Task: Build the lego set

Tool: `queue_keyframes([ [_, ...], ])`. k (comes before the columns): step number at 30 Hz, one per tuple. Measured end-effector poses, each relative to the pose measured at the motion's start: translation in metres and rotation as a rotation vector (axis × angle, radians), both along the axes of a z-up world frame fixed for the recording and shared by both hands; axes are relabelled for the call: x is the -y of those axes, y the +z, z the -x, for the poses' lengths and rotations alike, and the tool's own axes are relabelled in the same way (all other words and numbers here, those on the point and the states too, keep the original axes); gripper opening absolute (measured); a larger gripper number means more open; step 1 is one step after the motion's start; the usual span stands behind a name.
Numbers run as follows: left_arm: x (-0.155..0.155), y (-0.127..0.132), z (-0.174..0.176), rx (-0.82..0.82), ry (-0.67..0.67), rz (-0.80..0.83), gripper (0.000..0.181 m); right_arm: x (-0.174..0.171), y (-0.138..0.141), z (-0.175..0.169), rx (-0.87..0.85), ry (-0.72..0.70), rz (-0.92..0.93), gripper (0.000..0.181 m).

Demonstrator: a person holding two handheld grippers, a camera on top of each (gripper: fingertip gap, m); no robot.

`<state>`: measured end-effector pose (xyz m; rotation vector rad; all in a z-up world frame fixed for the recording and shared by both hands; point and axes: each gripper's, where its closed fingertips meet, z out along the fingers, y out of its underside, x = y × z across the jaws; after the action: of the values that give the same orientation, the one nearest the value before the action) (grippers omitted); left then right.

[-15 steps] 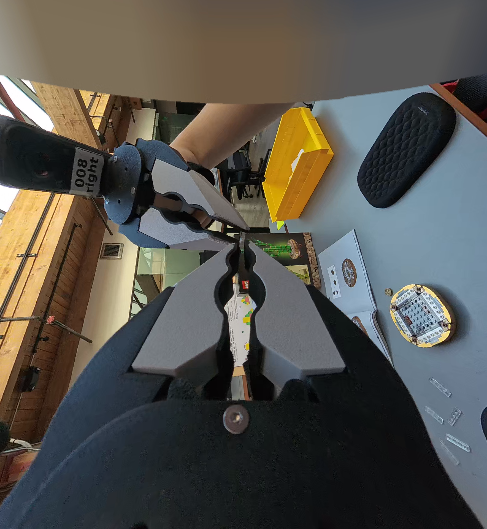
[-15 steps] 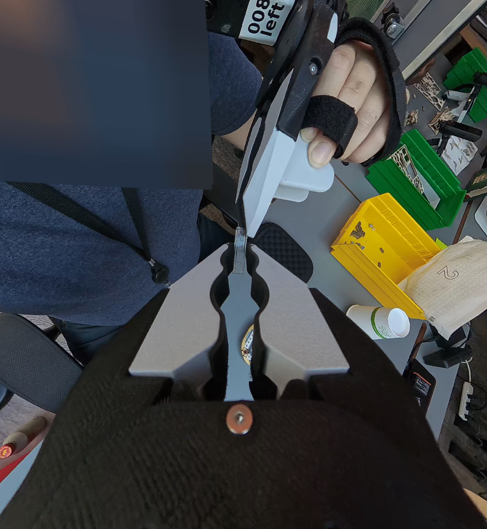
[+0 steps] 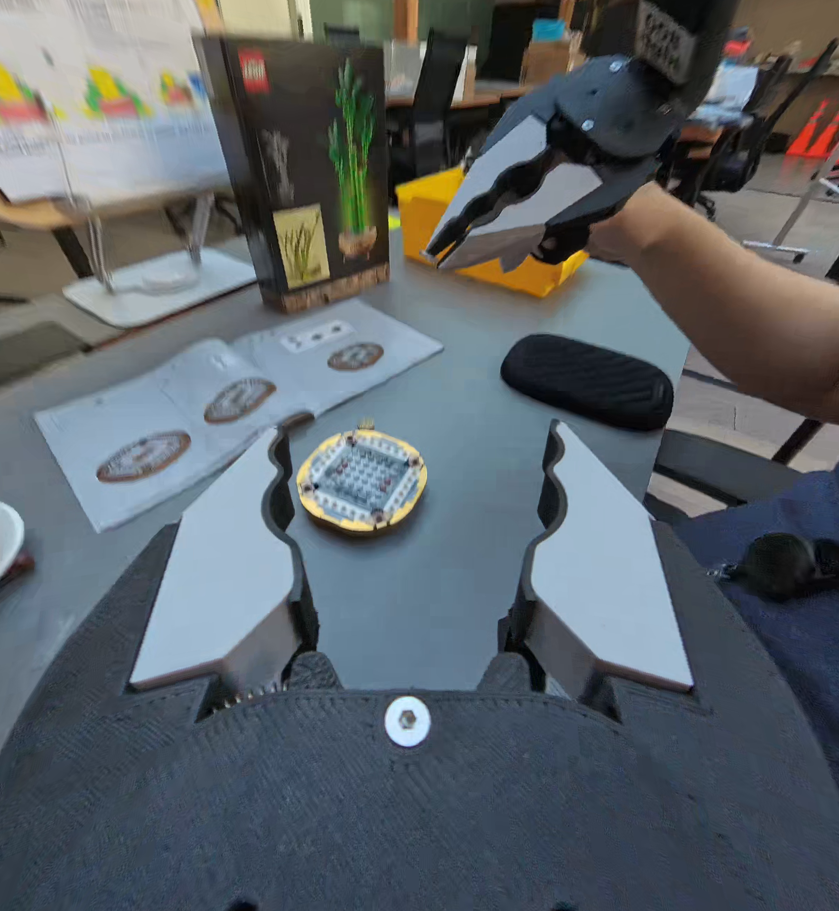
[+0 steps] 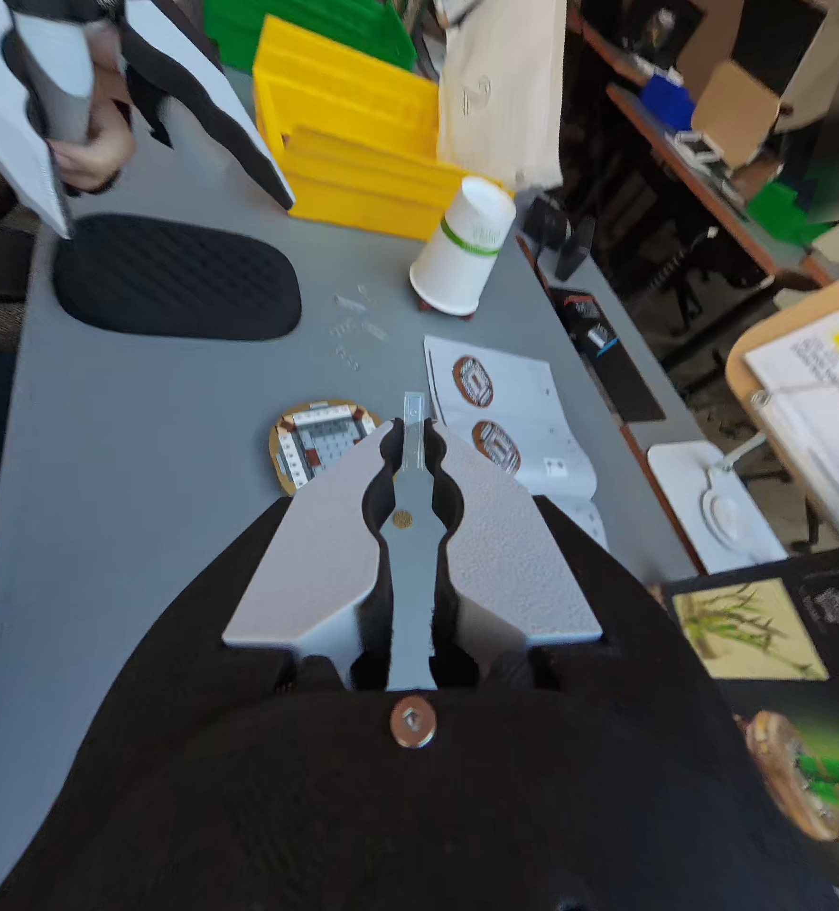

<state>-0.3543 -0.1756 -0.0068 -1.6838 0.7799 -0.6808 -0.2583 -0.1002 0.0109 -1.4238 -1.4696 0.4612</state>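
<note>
**Left wrist view: my left claw spread wide over the round base; right claw clamped on a clear strip**

Item 1. My left gripper (image 3: 415,434): fingers set far apart, nothing between them, held above the grey table (image 3: 457,591).

Item 2. Round lego base (image 3: 362,482): yellow rim, grey studded centre, white edging. It lies flat on the table, framed between my left fingers in this view, just beside the open instruction booklet (image 3: 220,409).

Item 3. My right gripper (image 4: 413,424): fingertips pinched together on a thin clear lego strip (image 4: 414,419), which sticks out past the tips. From the left wrist view the same gripper (image 3: 432,254) hangs in the air in front of the yellow bin (image 3: 531,276), well clear of the table.

Item 4. Loose clear lego pieces (image 4: 356,320): a small scatter on the table between the black padded rest (image 4: 176,276) and the overturned white paper cup (image 4: 464,251). Blurred; I cannot count them.

Item 5. Small tan round piece (image 4: 402,519): on the table, seen in the gap between my right fingers.

Item 6. Lego box (image 3: 309,167): dark, standing upright behind the booklet.
</note>
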Motion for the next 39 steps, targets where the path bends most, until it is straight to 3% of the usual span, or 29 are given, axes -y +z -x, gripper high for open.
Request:
queue_keyframes([
  [2,-0.008,-0.043,0.000,-0.072,0.019,0.131,0.104,-0.009,-0.041,-0.003,0.020,-0.071,0.064,0.007],
  [4,-0.015,-0.069,-0.003,-0.130,0.026,0.202,0.104,-0.013,-0.065,-0.001,-0.004,-0.124,0.112,0.007],
  [10,-0.039,-0.105,-0.007,-0.047,0.057,0.438,0.093,-0.023,-0.089,0.014,-0.074,-0.211,0.126,0.007],
  [18,-0.070,-0.124,-0.001,0.179,0.129,0.758,0.075,-0.034,-0.117,0.033,-0.043,-0.232,0.155,0.007],
  [28,-0.073,-0.129,-0.001,0.159,0.152,0.852,0.069,-0.048,-0.124,0.042,-0.084,-0.346,0.189,0.006],
  [31,-0.065,-0.128,-0.006,0.158,0.108,0.882,0.071,-0.050,-0.126,0.031,-0.062,-0.399,0.226,0.007],
  [39,-0.064,-0.132,-0.011,0.164,0.097,0.895,0.056,-0.055,-0.144,0.014,-0.065,-0.511,0.301,0.007],
])
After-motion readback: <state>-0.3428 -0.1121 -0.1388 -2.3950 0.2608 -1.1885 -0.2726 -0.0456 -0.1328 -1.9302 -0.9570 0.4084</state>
